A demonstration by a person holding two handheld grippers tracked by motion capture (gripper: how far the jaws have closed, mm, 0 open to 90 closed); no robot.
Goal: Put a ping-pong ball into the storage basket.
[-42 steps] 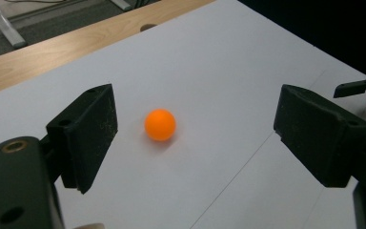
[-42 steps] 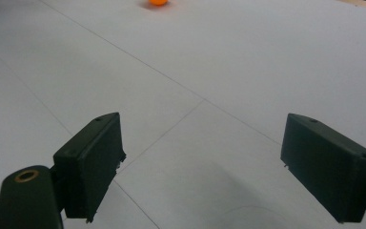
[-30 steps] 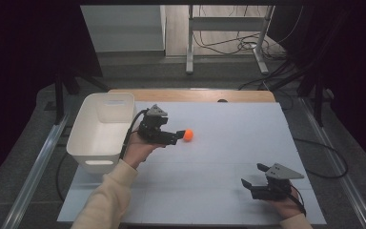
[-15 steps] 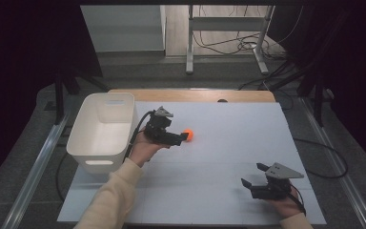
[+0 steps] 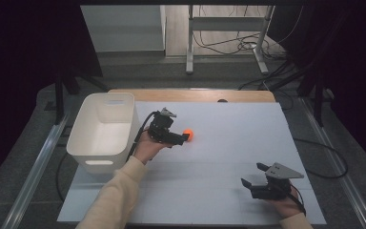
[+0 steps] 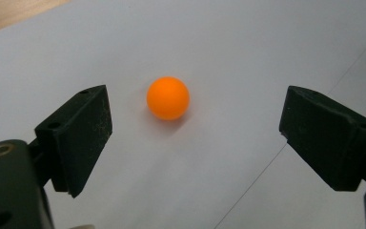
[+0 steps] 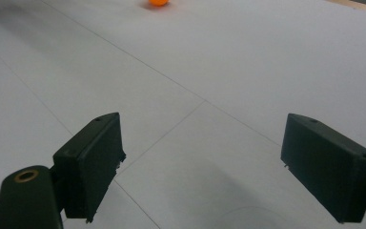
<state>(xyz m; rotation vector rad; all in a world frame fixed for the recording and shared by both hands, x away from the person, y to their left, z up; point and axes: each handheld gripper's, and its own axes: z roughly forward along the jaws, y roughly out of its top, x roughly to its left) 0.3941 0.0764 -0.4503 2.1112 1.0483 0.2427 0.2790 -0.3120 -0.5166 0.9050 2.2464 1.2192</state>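
The small round orange ball [image 6: 168, 98] lies on the white paper-covered worktop [image 5: 228, 143], ahead of and between the spread-open fingers [image 6: 78, 136] of the left gripper [image 5: 183, 137], untouched. A white rectangular plastic bin [image 5: 102, 131] stands just beside. The right gripper [image 5: 253, 176], fingers open, rests well apart.

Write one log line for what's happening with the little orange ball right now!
left gripper: open, jaws either side of orange ball, not touching | ball: on white table sheet | right gripper: open, holding nothing | white bin: left of ball
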